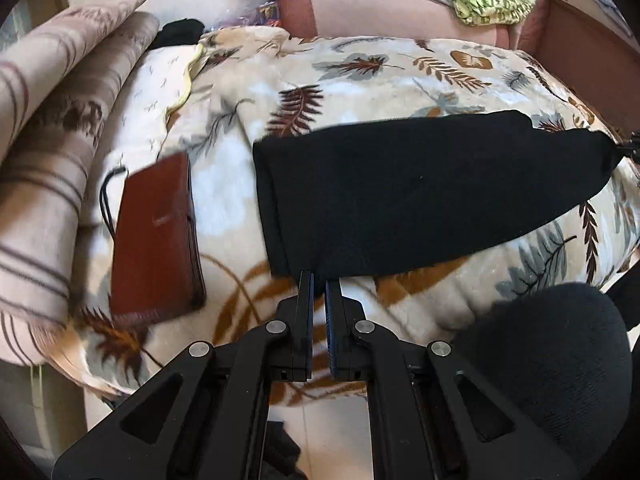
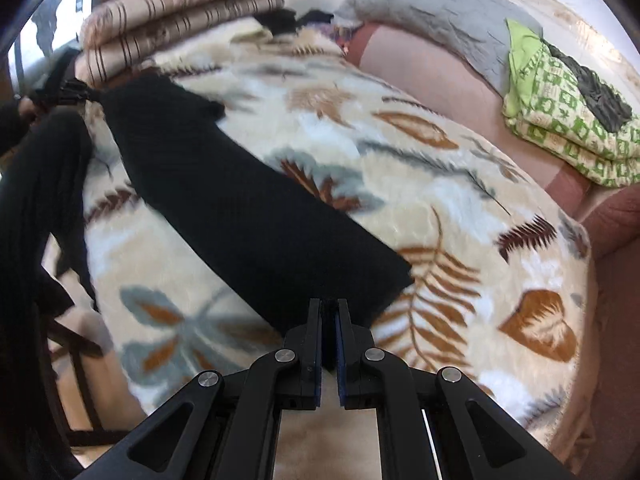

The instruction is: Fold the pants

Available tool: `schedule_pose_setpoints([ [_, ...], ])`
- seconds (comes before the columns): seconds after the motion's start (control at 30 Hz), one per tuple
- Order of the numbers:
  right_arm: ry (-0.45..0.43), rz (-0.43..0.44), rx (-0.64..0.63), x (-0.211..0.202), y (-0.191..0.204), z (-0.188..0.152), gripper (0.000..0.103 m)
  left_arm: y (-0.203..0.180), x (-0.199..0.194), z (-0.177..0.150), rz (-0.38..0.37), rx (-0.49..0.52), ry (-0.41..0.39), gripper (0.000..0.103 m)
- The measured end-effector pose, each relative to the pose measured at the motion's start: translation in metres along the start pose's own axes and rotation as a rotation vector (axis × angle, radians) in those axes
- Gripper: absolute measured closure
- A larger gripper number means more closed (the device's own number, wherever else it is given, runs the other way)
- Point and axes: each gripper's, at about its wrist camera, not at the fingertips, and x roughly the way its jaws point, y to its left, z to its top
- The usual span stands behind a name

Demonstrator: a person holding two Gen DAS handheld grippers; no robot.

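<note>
The black pants hang stretched as a long folded band over a leaf-patterned blanket. My left gripper is shut on the band's near left end. The far end runs to the right edge, where my right gripper pinches it. In the right wrist view the pants run diagonally from my right gripper, shut on their near end, up to the left gripper at the upper left. Part of the fabric lifts off the blanket.
A brown leather wallet lies on the blanket left of the pants. Folded striped blankets are stacked at the left. A grey cover and a green patterned cloth lie on the pink sofa back. A person's dark sleeve is at the lower right.
</note>
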Motion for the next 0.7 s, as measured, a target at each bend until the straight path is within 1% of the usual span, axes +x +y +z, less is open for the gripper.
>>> schedule_pose_setpoints([
  [0.13,0.014,-0.016,-0.016,0.002,0.001,-0.004,0.098,0.005,0.000,0.004,-0.005,-0.072,-0.027,0.097],
  [0.2,0.018,-0.041,-0.033,0.004,0.003,-0.003,0.098,0.005,0.003,0.007,0.015,-0.067,-0.027,0.097],
  [0.27,0.022,-0.056,-0.034,0.006,0.002,-0.004,0.098,0.006,0.006,0.012,0.041,-0.071,-0.026,0.092],
  [0.3,0.044,-0.074,-0.021,0.008,-0.002,-0.006,0.098,0.009,0.007,0.013,0.049,-0.086,-0.026,0.092],
  [0.33,0.064,-0.096,-0.009,0.011,-0.004,-0.007,0.098,0.012,0.008,0.014,0.056,-0.100,-0.027,0.091],
  [0.37,0.094,-0.137,0.013,0.014,-0.011,-0.010,0.098,0.016,0.008,0.013,0.078,-0.110,-0.025,0.090],
  [0.43,0.156,-0.217,0.078,0.020,-0.029,-0.020,0.098,0.027,0.010,0.013,0.151,-0.152,-0.013,0.090],
  [0.47,0.174,-0.250,0.121,0.020,-0.039,-0.024,0.098,0.033,0.009,0.013,0.174,-0.184,-0.010,0.091],
  [0.5,0.167,-0.281,0.178,0.015,-0.051,-0.027,0.098,0.041,0.006,0.013,0.200,-0.228,-0.016,0.091],
  [0.53,0.129,-0.280,0.220,0.006,-0.058,-0.026,0.098,0.042,0.001,0.014,0.204,-0.242,-0.029,0.091],
  [0.57,0.065,-0.253,0.252,-0.005,-0.061,-0.023,0.098,0.041,-0.006,0.016,0.188,-0.243,-0.058,0.091],
  [0.6,-0.013,-0.209,0.278,-0.017,-0.063,-0.018,0.098,0.033,-0.015,0.020,0.146,-0.226,-0.098,0.091],
  [0.63,-0.069,-0.167,0.290,-0.025,-0.062,-0.014,0.098,0.025,-0.021,0.024,0.100,-0.205,-0.121,0.091],
  [0.67,-0.164,-0.061,0.298,-0.037,-0.058,-0.006,0.097,0.015,-0.026,0.030,0.031,-0.171,-0.139,0.091],
  [0.7,-0.226,0.049,0.292,-0.044,-0.054,0.000,0.095,0.000,-0.029,0.037,-0.063,-0.121,-0.145,0.091],
])
